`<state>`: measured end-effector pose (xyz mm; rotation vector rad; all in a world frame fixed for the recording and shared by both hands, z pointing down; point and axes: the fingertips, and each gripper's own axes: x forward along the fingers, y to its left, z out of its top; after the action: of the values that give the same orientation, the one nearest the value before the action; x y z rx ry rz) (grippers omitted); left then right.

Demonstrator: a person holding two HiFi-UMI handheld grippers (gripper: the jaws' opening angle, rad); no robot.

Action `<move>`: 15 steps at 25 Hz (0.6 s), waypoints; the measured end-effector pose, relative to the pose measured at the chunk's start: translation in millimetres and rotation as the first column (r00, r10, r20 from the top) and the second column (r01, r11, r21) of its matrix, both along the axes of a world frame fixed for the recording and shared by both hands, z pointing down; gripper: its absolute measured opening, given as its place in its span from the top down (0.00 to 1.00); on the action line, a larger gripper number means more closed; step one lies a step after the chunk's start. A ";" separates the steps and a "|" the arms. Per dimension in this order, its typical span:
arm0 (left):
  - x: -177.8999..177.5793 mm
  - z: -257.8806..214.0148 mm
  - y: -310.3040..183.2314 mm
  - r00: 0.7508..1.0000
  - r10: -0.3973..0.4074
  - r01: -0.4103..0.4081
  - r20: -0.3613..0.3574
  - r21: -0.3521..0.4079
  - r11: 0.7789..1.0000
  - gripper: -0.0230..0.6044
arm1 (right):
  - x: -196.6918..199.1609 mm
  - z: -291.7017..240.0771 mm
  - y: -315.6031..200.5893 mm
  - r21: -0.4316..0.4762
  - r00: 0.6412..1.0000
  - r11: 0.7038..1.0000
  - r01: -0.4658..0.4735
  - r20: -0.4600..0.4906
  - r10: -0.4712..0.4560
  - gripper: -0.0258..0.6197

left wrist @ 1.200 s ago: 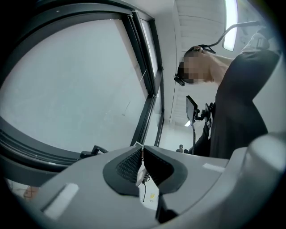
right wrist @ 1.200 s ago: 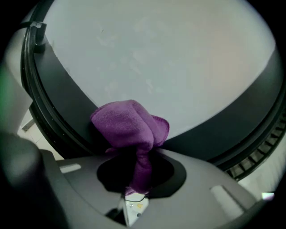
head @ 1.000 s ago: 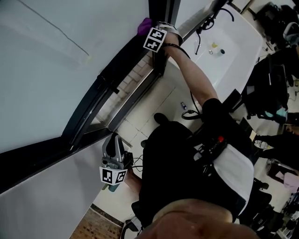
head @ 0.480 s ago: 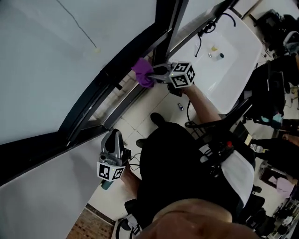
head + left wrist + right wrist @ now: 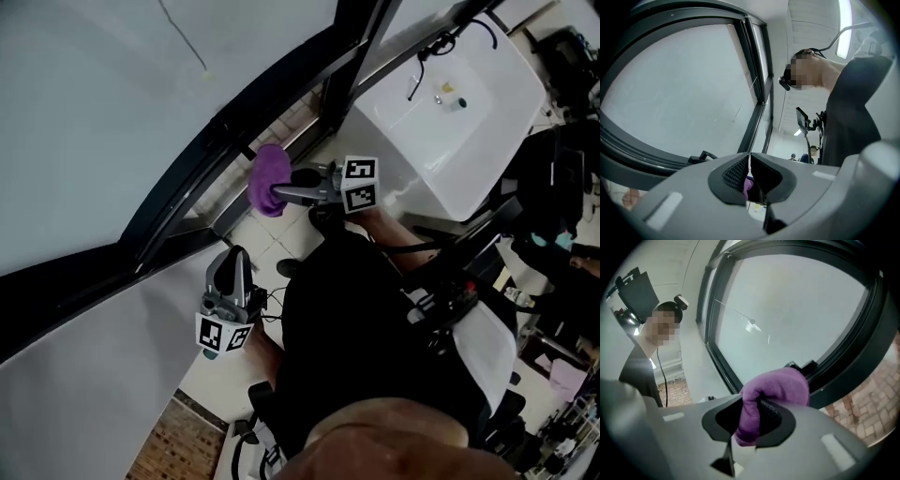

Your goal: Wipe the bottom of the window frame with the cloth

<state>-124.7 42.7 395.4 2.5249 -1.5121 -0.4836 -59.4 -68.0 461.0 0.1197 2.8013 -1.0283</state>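
Since the earlier frames, the right gripper [image 5: 281,193] has carried the purple cloth [image 5: 268,178] from the upper middle of the head view down to its centre. Its fingers [image 5: 771,414] pinch the cloth, which bulges just beside the dark bottom rail of the window frame [image 5: 178,211]; whether it touches, I cannot tell. The left gripper [image 5: 235,257] hangs lower, with its fingers pressed together on nothing. I judge the wad should be pressed onto the rail and drawn along it in one steady stroke. No brand or writing can be read; the marker cube [image 5: 359,184] bears only square patterns.

The cloth [image 5: 270,180] at centre is purple, the window frame [image 5: 281,80] black, the sink [image 5: 469,103] at upper right white; both cubes [image 5: 359,184] [image 5: 225,334] bear black-and-white square markers.
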 end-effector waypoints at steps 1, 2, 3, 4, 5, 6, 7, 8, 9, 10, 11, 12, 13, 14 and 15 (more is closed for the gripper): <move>0.5 -0.7 1.1 1.000 -0.005 0.005 0.002 -0.001 1.000 0.96 | -2.9 -3.3 2.9 0.006 1.000 1.000 0.014 0.009 -0.014 0.86; 1.4 -1.0 1.9 1.000 -0.009 0.009 0.003 -0.003 1.000 0.96 | -4.9 -5.9 5.2 0.010 1.000 1.000 0.025 0.017 -0.025 0.86; 2.4 -0.8 2.2 1.000 -0.012 0.012 0.003 -0.006 1.000 0.96 | -5.8 -7.6 6.8 0.013 0.999 0.999 0.031 0.025 -0.031 0.86; 3.4 -0.2 1.6 1.000 -0.012 0.012 0.003 -0.008 1.000 0.96 | -6.0 -8.6 7.1 0.015 0.999 0.999 0.033 0.033 -0.034 0.86; 4.4 0.6 0.4 1.000 -0.011 0.011 0.002 -0.009 1.000 0.96 | -5.3 -9.4 6.3 0.015 0.999 0.999 0.032 0.044 -0.033 0.86; 5.5 1.2 -1.3 1.000 -0.008 0.008 0.003 -0.011 1.000 0.96 | -3.9 -10.7 4.8 0.014 0.998 0.999 0.029 0.057 -0.029 0.86; 6.9 1.5 -3.0 1.000 -0.004 0.004 0.005 -0.011 1.000 0.96 | -1.9 -12.6 3.2 0.012 0.997 1.000 0.025 0.072 -0.026 0.86; 8.5 1.5 -4.7 1.000 -0.001 0.001 0.007 -0.011 1.000 0.96 | 0.3 -14.7 2.0 0.011 0.996 1.000 0.022 0.087 -0.023 0.86; 10.3 1.4 -6.3 1.000 0.003 -0.003 0.009 -0.012 1.000 0.96 | 2.8 -16.6 1.1 0.012 0.995 1.000 0.020 0.098 -0.021 0.86; 12.4 1.4 -7.8 1.000 0.005 -0.005 0.010 -0.012 1.000 0.96 | 5.2 -18.2 0.7 0.017 0.994 1.000 0.018 0.106 -0.020 0.86; 14.8 1.2 -9.2 1.000 0.006 -0.006 0.012 -0.013 1.000 0.96 | 7.5 -19.9 0.9 0.023 0.993 1.000 0.019 0.112 -0.022 0.86; 17.6 0.6 -10.5 1.000 0.007 -0.007 0.014 -0.014 1.000 0.96 | 9.7 -21.8 1.4 0.030 0.993 0.999 0.022 0.118 -0.025 0.86; 20.8 -0.4 -11.7 1.000 0.008 -0.007 0.015 -0.014 1.000 0.96 | 12.0 -23.9 2.2 0.036 0.992 0.999 0.026 0.124 -0.031 0.86; 24.2 -1.6 -13.1 1.000 0.009 -0.009 0.015 -0.014 1.000 0.96 | 14.7 -26.2 2.8 0.042 0.991 0.999 0.030 0.130 -0.035 0.86; 27.8 -2.8 -14.9 1.000 0.013 -0.013 0.014 -0.014 1.000 0.96 | 17.9 -28.7 3.0 0.049 0.990 0.998 0.030 0.137 -0.036 0.86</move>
<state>-96.9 27.8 392.7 2.5316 -1.4983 -0.4528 -41.5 -65.0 432.3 0.2342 2.7078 -0.9237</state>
